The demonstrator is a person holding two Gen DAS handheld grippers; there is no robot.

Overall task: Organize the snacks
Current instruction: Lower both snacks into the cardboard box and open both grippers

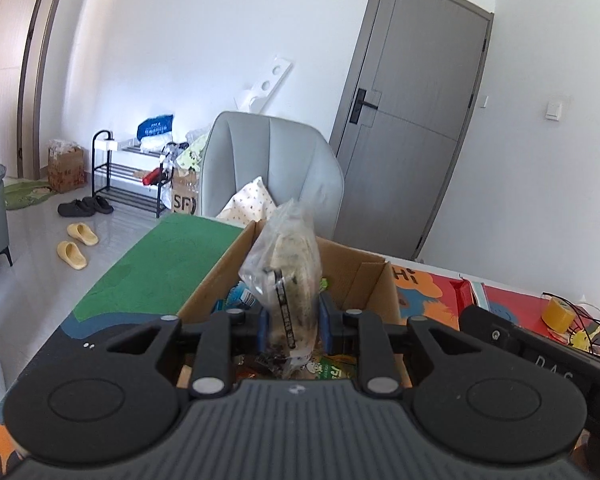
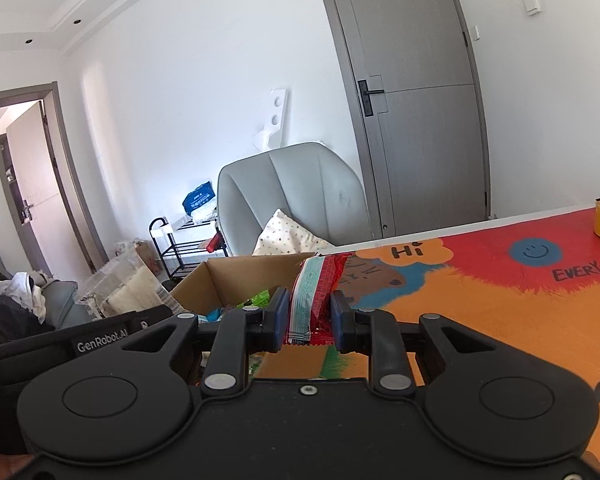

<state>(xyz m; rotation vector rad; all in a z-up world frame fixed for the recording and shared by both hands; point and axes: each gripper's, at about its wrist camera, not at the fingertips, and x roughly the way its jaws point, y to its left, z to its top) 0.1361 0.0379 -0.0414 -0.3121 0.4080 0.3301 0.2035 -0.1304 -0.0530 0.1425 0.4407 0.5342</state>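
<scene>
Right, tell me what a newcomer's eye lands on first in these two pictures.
First, the clear bag of speckled pastry, clamped upright in the left gripper over the open cardboard box of snacks. Next, the red and pale blue snack packets pinched in the right gripper, beside that box and above the bright orange and red cartoon mat. Behind both stands a grey armchair.

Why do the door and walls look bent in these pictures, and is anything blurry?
Left wrist view: the fisheye lens bows the grey door, and the clear snack bag held in the left gripper looks soft at its top. Right wrist view: the same bending curves the door frame and table edge; the red and teal packets in the right gripper look sharp.
</scene>
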